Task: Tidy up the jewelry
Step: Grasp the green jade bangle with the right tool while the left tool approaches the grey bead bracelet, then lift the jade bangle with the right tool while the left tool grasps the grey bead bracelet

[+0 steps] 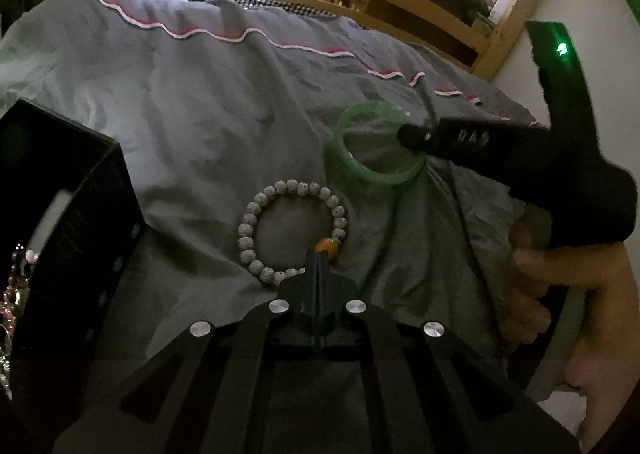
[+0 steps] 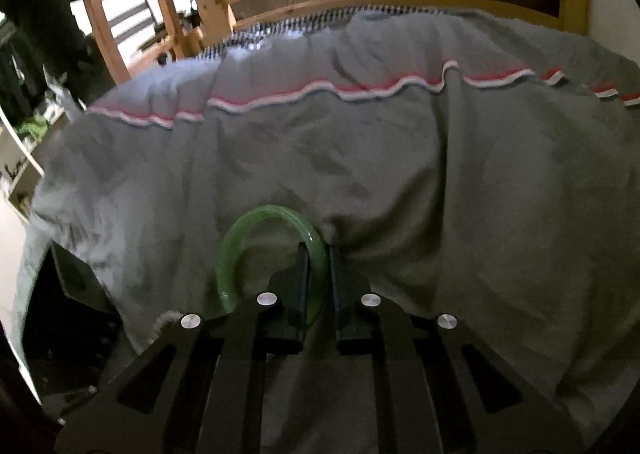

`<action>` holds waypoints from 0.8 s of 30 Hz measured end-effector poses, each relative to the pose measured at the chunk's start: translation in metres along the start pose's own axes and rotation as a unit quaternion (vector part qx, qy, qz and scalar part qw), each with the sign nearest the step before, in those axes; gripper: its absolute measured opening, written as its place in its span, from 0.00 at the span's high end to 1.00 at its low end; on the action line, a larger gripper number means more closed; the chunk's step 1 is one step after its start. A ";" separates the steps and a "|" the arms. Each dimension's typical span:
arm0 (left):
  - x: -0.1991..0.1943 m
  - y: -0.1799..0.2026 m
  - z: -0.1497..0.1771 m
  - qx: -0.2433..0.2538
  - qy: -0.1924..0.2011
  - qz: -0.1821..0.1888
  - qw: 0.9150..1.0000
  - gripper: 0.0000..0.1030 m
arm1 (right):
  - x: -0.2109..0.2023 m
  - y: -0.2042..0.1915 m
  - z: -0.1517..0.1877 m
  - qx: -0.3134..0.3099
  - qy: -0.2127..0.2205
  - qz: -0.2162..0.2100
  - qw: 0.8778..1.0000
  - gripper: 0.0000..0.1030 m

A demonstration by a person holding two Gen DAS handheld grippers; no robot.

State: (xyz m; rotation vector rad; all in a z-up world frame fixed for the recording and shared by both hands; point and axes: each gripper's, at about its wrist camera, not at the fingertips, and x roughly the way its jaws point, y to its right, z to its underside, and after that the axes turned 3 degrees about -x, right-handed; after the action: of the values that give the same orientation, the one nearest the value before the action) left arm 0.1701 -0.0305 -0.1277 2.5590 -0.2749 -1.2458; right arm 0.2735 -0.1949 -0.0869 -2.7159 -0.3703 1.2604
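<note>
My right gripper (image 2: 319, 250) pinches the rim of the green jade bangle (image 2: 256, 242) on the grey duvet (image 2: 400, 174); my left gripper (image 1: 317, 260) is fully closed, empty, tips at the white bead bracelet (image 1: 256, 222) beside the black jewelry box (image 1: 72, 214)

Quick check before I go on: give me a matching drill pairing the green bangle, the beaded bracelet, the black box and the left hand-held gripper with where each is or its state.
1. green bangle
2. beaded bracelet
3. black box
4. left hand-held gripper

a. fingers shut, tips at the orange bead
b. at the left edge, jewelry inside
c. between the right hand-held gripper's fingers
d. lying loose on the grey blanket

Pairs: 1-c, 2-d, 3-b, 4-a
</note>
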 end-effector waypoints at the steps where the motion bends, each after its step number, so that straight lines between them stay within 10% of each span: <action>1: 0.002 0.002 -0.001 -0.002 0.001 0.004 1.000 1.00 | -0.004 -0.003 -0.002 -0.002 0.006 -0.002 1.000 0.90; 21: 0.009 0.002 0.001 0.009 -0.008 0.034 0.999 1.00 | -0.052 -0.013 -0.013 0.031 0.051 -0.020 0.998 0.88; 23: 0.010 -0.001 -0.001 0.008 0.005 0.025 1.000 0.88 | -0.051 -0.011 -0.012 0.035 0.049 -0.020 0.998 0.88; 24: 0.010 -0.002 -0.002 0.007 0.011 0.024 1.000 0.65 | -0.051 -0.010 -0.011 0.037 0.048 -0.020 0.998 0.88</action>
State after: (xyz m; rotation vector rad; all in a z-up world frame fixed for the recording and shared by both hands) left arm 0.1782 -0.0311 -0.1346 2.5602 -0.3388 -1.2025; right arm 0.2488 -0.1989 -0.0405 -2.6801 -0.3570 1.1058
